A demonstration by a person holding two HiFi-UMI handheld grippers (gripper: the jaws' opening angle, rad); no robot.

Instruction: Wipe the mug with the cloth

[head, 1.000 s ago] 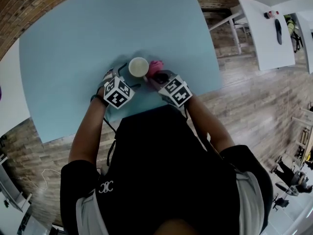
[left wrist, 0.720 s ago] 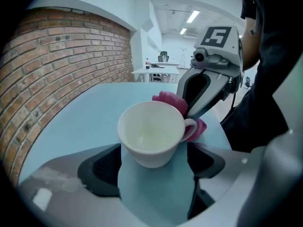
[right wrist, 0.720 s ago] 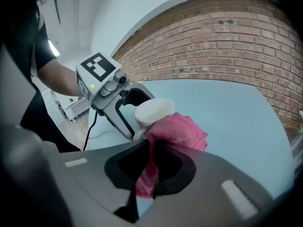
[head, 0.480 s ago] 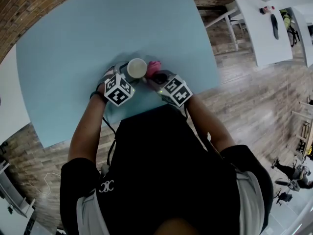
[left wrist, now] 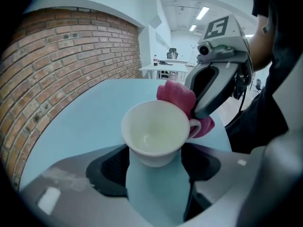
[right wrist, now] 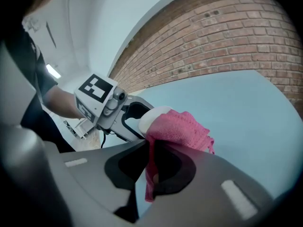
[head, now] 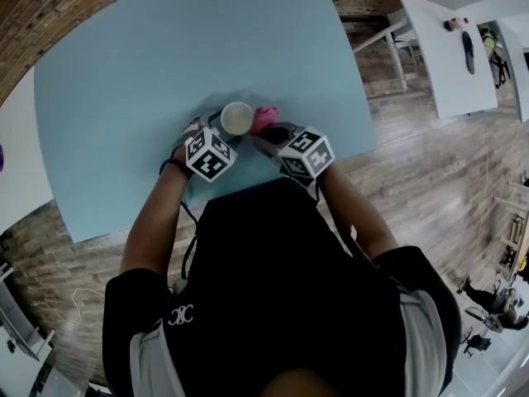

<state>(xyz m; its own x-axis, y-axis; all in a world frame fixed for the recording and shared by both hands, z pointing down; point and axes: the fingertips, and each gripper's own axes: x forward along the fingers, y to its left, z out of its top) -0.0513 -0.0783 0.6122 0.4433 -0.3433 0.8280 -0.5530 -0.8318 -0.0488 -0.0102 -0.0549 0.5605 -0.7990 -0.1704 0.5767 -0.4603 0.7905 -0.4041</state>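
Mug: a white ceramic mug (head: 235, 117) (left wrist: 155, 132), opening upward and empty. It is the landmark for everything below.
Mug's place: over the near part of a light blue table (head: 124, 81), close to the person's body. I cannot tell whether its base rests on the top or is raised off it.
Left gripper (head: 221, 129) (left wrist: 155, 157): on the mug's left and near side. Its jaws stand fairly wide, one dark pad against each side of the mug's lower body, clamped on it.
Handle: a small white loop (left wrist: 195, 126) on the mug's right side, partly wrapped by the cloth.
Cloth: a bunched pink terry cloth (head: 264, 118) (right wrist: 177, 129), touching the mug's right wall at rim height.
Right gripper (head: 269, 133) (right wrist: 150, 155): just right of the mug. Its jaws are pinched together on the cloth, and a fold hangs down between them.
Brick wall (left wrist: 57, 65): beyond the mug, past the table's far edge.
White tables (head: 450, 56): well apart from the mug, to its far right, on a wooden floor (head: 413, 188).
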